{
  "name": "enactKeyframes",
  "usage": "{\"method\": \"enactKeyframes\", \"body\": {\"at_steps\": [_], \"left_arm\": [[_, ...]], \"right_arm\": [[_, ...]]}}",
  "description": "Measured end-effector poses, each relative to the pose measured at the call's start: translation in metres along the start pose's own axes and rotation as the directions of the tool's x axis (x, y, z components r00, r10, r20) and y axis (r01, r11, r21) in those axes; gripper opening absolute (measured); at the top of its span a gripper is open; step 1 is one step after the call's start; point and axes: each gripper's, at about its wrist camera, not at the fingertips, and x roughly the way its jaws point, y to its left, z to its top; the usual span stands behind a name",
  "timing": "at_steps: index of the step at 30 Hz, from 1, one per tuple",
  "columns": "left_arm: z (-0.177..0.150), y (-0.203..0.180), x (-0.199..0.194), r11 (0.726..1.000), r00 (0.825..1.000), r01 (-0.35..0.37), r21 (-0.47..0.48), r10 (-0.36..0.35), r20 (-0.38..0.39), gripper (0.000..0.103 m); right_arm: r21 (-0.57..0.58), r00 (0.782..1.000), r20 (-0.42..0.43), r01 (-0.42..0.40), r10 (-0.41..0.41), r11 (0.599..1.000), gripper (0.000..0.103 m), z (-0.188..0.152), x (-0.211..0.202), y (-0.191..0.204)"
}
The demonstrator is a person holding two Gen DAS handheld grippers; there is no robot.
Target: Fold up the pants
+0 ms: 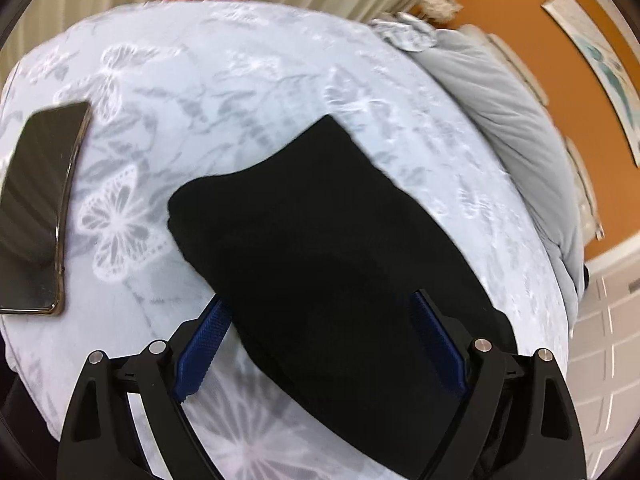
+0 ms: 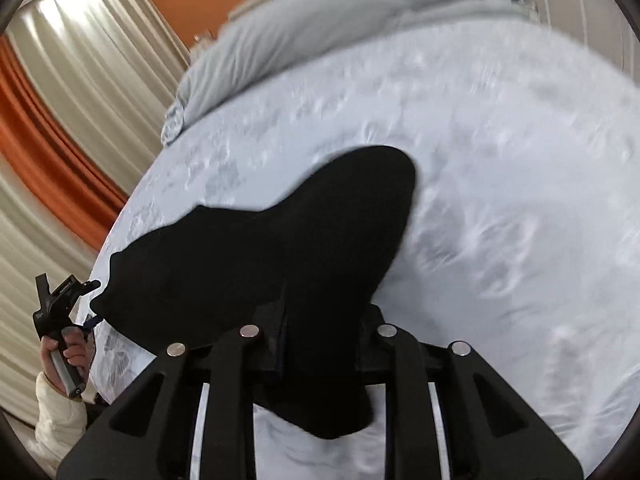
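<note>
Pants (image 1: 320,232) are seen as solid black, no pattern. Bed cover (image 1: 240,80) is pale blue-white, printed with grey leaves and white butterflies. Phone (image 1: 36,208) is shown dark, glossy, with a gold-toned rim. Left gripper (image 1: 320,344) is black with blue ribbed pads (image 1: 204,340). Right gripper (image 2: 316,332) is black with silver pins. Curtains (image 2: 60,120) are striped cream and orange. Wall (image 1: 520,8) is orange. Pillow (image 1: 508,120) is plain light grey.

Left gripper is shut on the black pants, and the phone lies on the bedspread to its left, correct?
Not quite. The left wrist view shows the left gripper open: its blue fingers stand wide apart, with the pants lying between them, not pinched. The rest holds: the phone lies on the bedspread to its left.
</note>
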Motion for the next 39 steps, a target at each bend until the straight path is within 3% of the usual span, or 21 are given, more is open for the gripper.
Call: {"method": "enactKeyframes", "body": {"at_steps": [2,4,6,8,9,11,12,14,15,17,20,23,25,27,30,32,35,37,39], "left_arm": [[-0.006,-0.012,-0.004,0.998,1.0,0.008,0.064,-0.008,-0.005,0.088],[-0.011,-0.022,0.002,0.993,0.999,0.031,0.112,-0.028,-0.029,0.088],[-0.021,-0.032,0.011,0.985,0.997,0.035,0.166,-0.023,-0.071,0.088],[-0.03,-0.036,0.017,0.98,0.996,0.012,0.197,0.006,-0.089,0.088],[-0.031,-0.037,0.018,0.978,0.996,0.002,0.209,0.016,-0.086,0.088],[-0.03,-0.035,0.016,0.978,0.997,0.007,0.209,0.009,-0.073,0.088],[-0.03,-0.035,0.012,0.978,0.998,0.012,0.208,0.0,-0.06,0.088],[-0.029,-0.039,0.01,0.972,0.999,0.0,0.235,0.008,-0.034,0.088],[-0.032,-0.045,0.009,0.961,0.999,-0.024,0.274,0.029,-0.014,0.088],[-0.04,-0.054,0.007,0.942,0.998,-0.056,0.331,0.056,0.01,0.088],[-0.052,-0.071,0.008,0.9,0.995,-0.102,0.423,0.086,0.055,0.088],[-0.06,-0.082,0.007,0.864,0.991,-0.134,0.486,0.104,0.089,0.088],[-0.06,-0.083,0.007,0.858,0.991,-0.134,0.496,0.104,0.088,0.088],[-0.058,-0.08,0.007,0.86,0.992,-0.126,0.495,0.103,0.075,0.088],[-0.057,-0.076,0.007,0.863,0.993,-0.118,0.491,0.1,0.063,0.088],[-0.056,-0.073,0.007,0.862,0.993,-0.117,0.493,0.103,0.056,0.088],[-0.057,-0.069,0.007,0.86,0.993,-0.12,0.497,0.109,0.051,0.088],[-0.057,-0.067,0.007,0.858,0.993,-0.121,0.499,0.111,0.05,0.088],[-0.055,-0.064,0.006,0.86,0.993,-0.119,0.496,0.111,0.047,0.088]], "right_arm": [[0.03,0.999,-0.015,0.037,-0.036,0.999,0.021,-0.002,-0.004,-0.018],[0.056,0.987,-0.075,0.146,-0.142,0.988,0.025,-0.011,0.011,-0.045],[0.078,0.955,-0.197,0.241,-0.222,0.967,0.045,-0.018,0.04,-0.062],[0.077,0.958,-0.123,0.268,-0.258,0.96,0.047,-0.016,0.026,-0.053],[0.0,0.946,-0.056,0.32,-0.319,0.947,0.047,-0.011,0.014,-0.035],[-0.142,0.929,0.096,0.367,-0.356,0.919,0.05,-0.007,-0.006,0.004],[-0.227,0.932,0.171,0.354,-0.32,0.907,0.065,-0.006,-0.014,0.032],[-0.332,0.956,0.201,0.269,-0.211,0.904,0.082,-0.012,-0.013,0.075],[-0.395,0.976,0.159,0.201,-0.148,0.896,0.082,-0.02,0.0,0.098],[-0.486,0.991,0.064,0.132,-0.116,0.864,0.081,-0.036,0.032,0.129],[-0.598,0.986,-0.055,0.096,-0.159,0.796,0.074,-0.065,0.092,0.165],[-0.612,0.977,-0.077,0.11,-0.197,0.783,0.065,-0.079,0.118,0.176],[-0.581,0.98,-0.066,0.114,-0.187,0.806,0.064,-0.076,0.127,0.179],[-0.534,0.983,-0.074,0.102,-0.167,0.839,0.056,-0.065,0.126,0.176],[-0.452,0.988,-0.102,0.056,-0.114,0.89,0.056,-0.05,0.126,0.172],[-0.433,0.989,-0.097,0.061,-0.114,0.899,0.056,-0.045,0.128,0.171],[-0.492,0.982,-0.065,0.121,-0.175,0.862,0.058,-0.054,0.136,0.181],[-0.545,0.978,-0.039,0.151,-0.205,0.825,0.066,-0.062,0.142,0.189],[-0.59,0.97,0.004,0.198,-0.243,0.783,0.062,-0.068,0.147,0.195]]}}
